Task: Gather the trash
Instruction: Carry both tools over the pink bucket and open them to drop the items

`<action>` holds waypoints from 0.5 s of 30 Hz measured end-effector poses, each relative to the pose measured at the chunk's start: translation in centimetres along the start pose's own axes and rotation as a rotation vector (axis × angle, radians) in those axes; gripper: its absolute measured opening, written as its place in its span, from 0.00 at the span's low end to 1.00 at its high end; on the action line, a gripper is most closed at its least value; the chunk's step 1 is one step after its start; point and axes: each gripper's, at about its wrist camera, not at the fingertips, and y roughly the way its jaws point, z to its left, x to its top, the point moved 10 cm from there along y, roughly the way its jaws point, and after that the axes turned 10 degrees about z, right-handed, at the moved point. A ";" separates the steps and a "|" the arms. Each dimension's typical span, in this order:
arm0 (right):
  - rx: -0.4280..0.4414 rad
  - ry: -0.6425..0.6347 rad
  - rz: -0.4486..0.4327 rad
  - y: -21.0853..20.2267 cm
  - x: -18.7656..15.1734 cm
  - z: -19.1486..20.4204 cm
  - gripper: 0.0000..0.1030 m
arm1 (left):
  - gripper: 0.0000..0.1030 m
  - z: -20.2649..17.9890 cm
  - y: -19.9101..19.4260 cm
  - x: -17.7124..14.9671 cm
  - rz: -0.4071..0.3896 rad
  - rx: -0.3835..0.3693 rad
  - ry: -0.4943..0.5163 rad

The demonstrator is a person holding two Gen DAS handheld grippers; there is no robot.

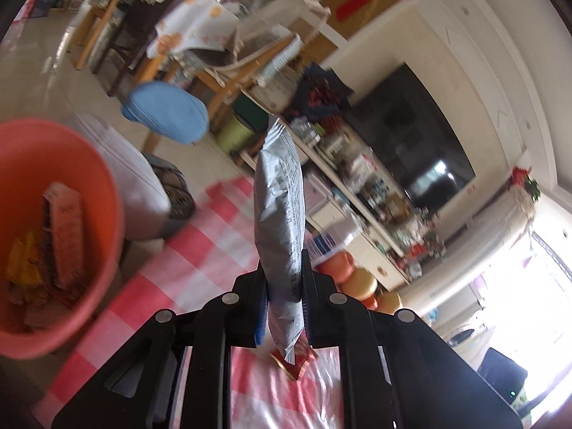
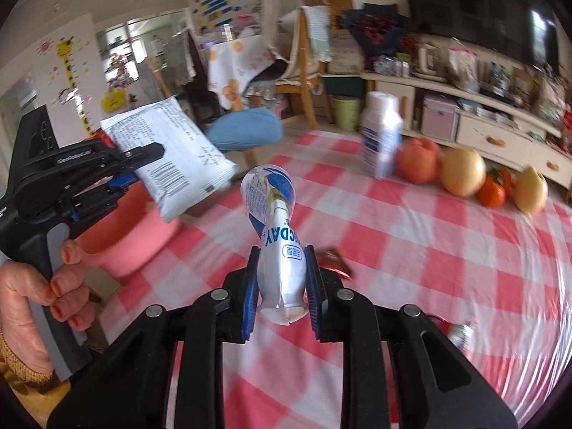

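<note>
My left gripper (image 1: 284,286) hides the lower middle of the silver packet (image 1: 279,196), whose print is too smeared to read. The pink bucket (image 1: 71,164) runs off the frame's left edge. A red wrapper (image 1: 298,361) peeks out, mostly covered. The cabinet shelves (image 1: 375,193) blur into clutter.

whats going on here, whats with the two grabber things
A person is clearing trash off a checked tablecloth with two handheld claws. The left claw is shut on a grey snack packet, near the pink bucket that already holds wrappers. The right claw is shut on a crumpled white and blue pouch. A red wrapper is on the table.
</note>
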 end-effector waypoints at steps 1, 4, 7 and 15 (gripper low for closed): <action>0.008 -0.018 0.001 0.2 0.4 1.1 0.24 | 0.16 0.7 -0.8 0.6 -0.018 0.005 -0.012; 0.028 -0.064 0.002 0.9 1.5 4.1 0.24 | 0.16 2.7 -3.0 2.3 -0.072 0.032 -0.047; 0.056 -0.101 0.004 1.9 2.6 7.4 0.24 | 0.16 4.9 -5.2 3.9 -0.123 0.074 -0.076; 0.131 -0.192 0.040 6.0 4.4 15.5 0.24 | 0.16 10.7 -9.2 6.3 -0.215 0.167 -0.174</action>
